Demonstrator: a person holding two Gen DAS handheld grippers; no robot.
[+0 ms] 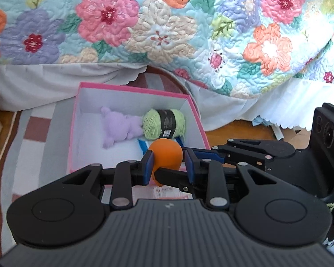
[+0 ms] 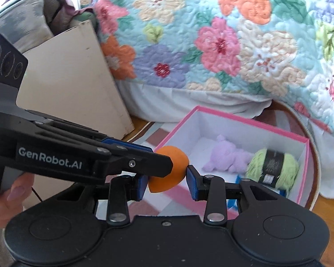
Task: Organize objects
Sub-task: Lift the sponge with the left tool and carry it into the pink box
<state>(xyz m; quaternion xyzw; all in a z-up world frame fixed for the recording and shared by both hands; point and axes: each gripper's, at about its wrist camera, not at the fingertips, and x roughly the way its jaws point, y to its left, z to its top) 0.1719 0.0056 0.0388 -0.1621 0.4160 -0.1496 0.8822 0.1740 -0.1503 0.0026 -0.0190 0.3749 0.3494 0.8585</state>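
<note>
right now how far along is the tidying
Done: the purple plush and the green yarn already lie inside the pink box. In hand: the orange ball, gripped by the left claw and the right claw together near the box's rim. Left: getting the ball in and letting go. No other loose items show.

A home bedroom: floral quilt draped over bed, striped rug on wooden floor.
</note>
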